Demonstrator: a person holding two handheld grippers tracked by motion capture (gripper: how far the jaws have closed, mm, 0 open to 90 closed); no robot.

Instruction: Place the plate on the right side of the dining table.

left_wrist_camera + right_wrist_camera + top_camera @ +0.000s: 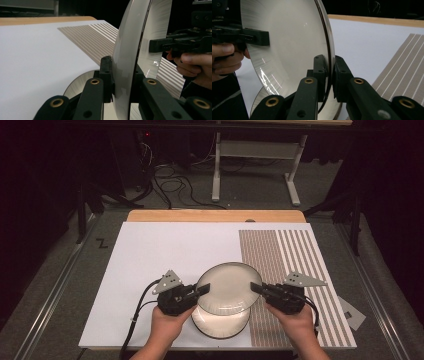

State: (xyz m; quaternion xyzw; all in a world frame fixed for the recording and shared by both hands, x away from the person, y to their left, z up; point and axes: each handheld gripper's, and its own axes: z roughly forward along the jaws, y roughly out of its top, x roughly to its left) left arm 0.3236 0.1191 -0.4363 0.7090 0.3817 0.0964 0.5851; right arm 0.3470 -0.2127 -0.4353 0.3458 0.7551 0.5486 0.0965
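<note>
In the high view, the left claw (204, 290) and the right claw (256, 287) each pinch an opposite edge of a white dark-rimmed upper plate (227, 286), held between them above a second plate (221, 324) of the same kind that lies on the white sheet (150, 270) covering the worktop (215, 215); the upper plate overlaps the far part of the lower one, and a striped brown panel (295, 265) lies just to the right. In the left gripper view, the left claw (121, 77) is closed tight on the upper plate's (125, 57) rim, one jaw on each face, while the right claw (156, 46) grips the far edge, fingers (192, 58) wrapped on its handle; the lower plate (80, 83) lies beneath. In the right gripper view, the right claw (330, 75) likewise clamps the upper plate's (287, 45) rim, the left claw (263, 37) nips the opposite side, and the lower plate (259, 102) shows below.
</note>
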